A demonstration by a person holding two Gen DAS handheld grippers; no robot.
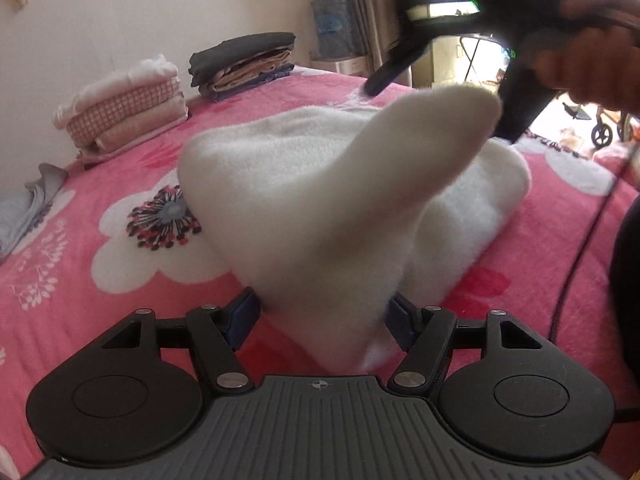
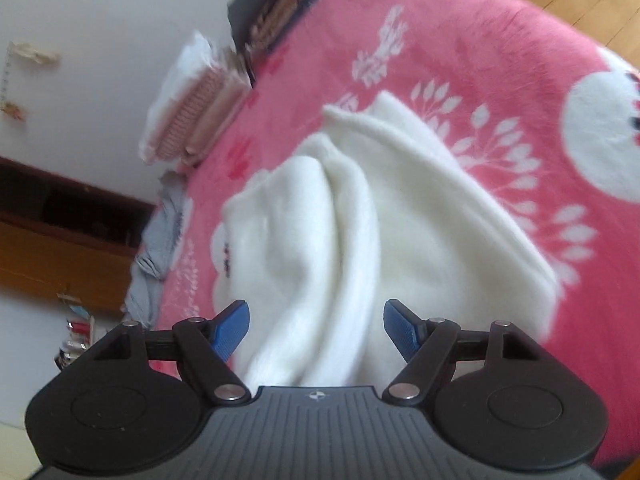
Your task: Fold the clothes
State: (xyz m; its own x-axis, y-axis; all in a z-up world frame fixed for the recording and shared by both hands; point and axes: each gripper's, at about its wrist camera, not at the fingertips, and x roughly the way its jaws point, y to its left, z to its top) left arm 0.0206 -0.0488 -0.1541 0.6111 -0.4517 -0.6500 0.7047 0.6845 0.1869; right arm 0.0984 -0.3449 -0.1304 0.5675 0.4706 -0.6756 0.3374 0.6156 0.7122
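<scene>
A bed covered by a pink fleece blanket [image 1: 120, 248] with white flower prints fills both views and spreads ahead of both tools. On it, straight ahead of the left tool [image 1: 324, 316], lies a white fluffy fleece garment [image 1: 320, 200], partly folded into a thick pad; one flap of it rises off the pad and runs back between the left tool's blue fingers [image 1: 244, 320], which press against the cloth on both sides, so this tool is clenched on the garment. The right tool [image 2: 316, 328] looks down on the same garment from above; its blue fingers stand spread apart, released, with a loose fold of the white cloth passing between them without being pinched. In the left wrist view the right tool appears ahead and to the right, above the garment, blurred, with a person's hand [image 1: 592, 68] around its handle. Farther ahead and to the left of the left tool, by the wall, sit a folded stack of white, pink-checked and peach clothes [image 1: 124, 108] and, just beside it, a folded stack of dark grey and tan clothes [image 1: 244, 64]. A crumpled grey cloth [image 1: 28, 208] lies at the far left.
</scene>
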